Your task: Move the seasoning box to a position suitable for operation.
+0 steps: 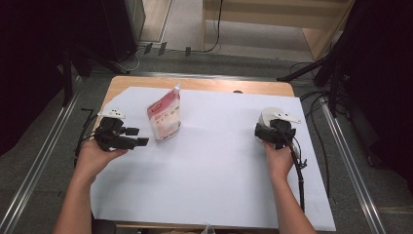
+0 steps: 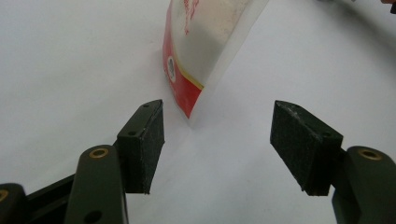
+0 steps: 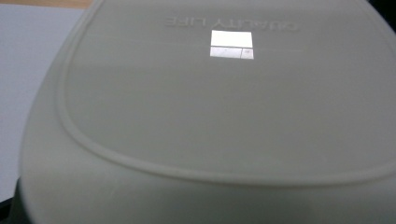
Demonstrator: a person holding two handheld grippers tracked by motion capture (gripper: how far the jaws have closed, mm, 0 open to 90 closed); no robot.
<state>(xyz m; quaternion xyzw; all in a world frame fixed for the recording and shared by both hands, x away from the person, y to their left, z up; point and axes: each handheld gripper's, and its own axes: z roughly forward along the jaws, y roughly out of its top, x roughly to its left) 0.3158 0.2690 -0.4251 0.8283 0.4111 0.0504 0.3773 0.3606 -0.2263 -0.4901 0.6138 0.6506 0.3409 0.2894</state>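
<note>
My left tongs point(image 1: 139, 137) lie low over the desk point(image 1: 204, 165), spread wide with nothing between them. I keep them aimed at the pouch point(image 1: 164, 117), which stands upright just ahead of their tips. In the left gripper view the red bottom corner of the pouch point(image 2: 187, 105) sits a little beyond the gap, nearer one pad than the other and touching neither. I hold that spread because the pouch is soft and broad at the base, so the pads point(image 2: 299, 144) need room to pass either side before they squeeze.

My right tongs point(image 1: 272, 130) are pressed up against the pale container point(image 1: 269, 116) at the far end of my right hand point(image 1: 278, 158). In the right gripper view the container's point(image 3: 224, 116) smooth lid, with its raised rim and faint lettering, is so near that it hides the pads. I cannot tell whether they clamp it or merely stand around it. I judge this hand is there to steady the container, well apart from the pouch, so the pouch can be brought to it.

The white paper sheet point(image 1: 219, 195) under everything gives both a flat, clean footing.
</note>
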